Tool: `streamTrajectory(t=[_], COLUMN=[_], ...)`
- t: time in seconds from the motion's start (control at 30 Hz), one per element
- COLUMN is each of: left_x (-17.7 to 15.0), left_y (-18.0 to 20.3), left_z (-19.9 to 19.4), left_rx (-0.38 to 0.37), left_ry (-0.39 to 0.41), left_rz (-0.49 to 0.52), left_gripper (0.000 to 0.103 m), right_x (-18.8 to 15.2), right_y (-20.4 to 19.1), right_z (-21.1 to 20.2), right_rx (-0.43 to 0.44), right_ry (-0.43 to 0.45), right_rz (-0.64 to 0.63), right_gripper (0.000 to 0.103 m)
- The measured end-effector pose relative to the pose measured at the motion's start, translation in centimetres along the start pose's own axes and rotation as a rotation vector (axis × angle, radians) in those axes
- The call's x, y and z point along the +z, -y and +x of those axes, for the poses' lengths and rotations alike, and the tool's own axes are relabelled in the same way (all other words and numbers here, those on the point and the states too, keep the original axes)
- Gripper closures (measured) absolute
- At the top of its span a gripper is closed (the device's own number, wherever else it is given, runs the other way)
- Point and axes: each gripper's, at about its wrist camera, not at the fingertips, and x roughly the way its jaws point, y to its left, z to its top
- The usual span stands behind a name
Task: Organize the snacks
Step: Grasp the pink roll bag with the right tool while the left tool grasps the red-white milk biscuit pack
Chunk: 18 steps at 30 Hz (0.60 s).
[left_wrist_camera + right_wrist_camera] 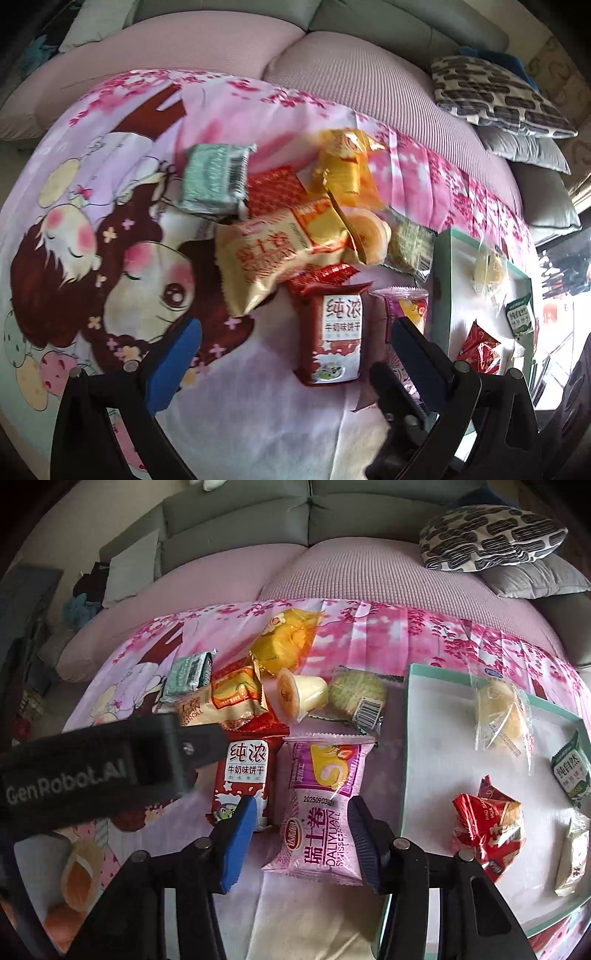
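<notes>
Probably a home living room: grey sofa, patterned cushion, cartoon-print cloth.

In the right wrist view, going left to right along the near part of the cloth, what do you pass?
Red milk biscuit pack → pink Swiss roll pack between the right gripper fingers → green-rimmed tray → crumpled red wrapper → green-and-white biscuit packet.

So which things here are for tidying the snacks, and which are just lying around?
For the job:
- right gripper, closed on the pink Swiss roll pack
- left gripper, open
- red milk biscuit pack
- jelly cup
- yellow snack bag
- green-edged tray

Just lying about:
- patterned cushion
- grey sofa
</notes>
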Motion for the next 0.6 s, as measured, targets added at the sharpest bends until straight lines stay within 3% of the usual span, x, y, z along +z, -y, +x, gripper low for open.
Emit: streamTrajectory(t=[0.27,0.4,0.53,0.6], left_x=[0.1,0.0,0.0,-0.1], left_y=[1.6,2.2,2.4,2.5], left_z=[2.2,3.4,4.9,5.3], left_rx=[0.011,0.019,0.011,0.026], left_ry=[-0.041,-0.067,-0.103,-0.102], left_rz=[0.04,0.058,0.052,0.054], left_gripper=[0.029,0.034,0.055,0.058], right_x=[-0.1,-0.2,-0.2,-0.3], right_y=[0.1,0.5,0.9,0.9], right_z=[1.5,2.0,2.7,2.8], right_rx=[-0.023,-0.024,-0.025,-0.024], right_ry=[-0.022,-0.033,-0.051,-0.054], right_rz=[-0.014,-0.005,0.01,0.013], right_gripper=[0.055,0.055,0.055,0.055])
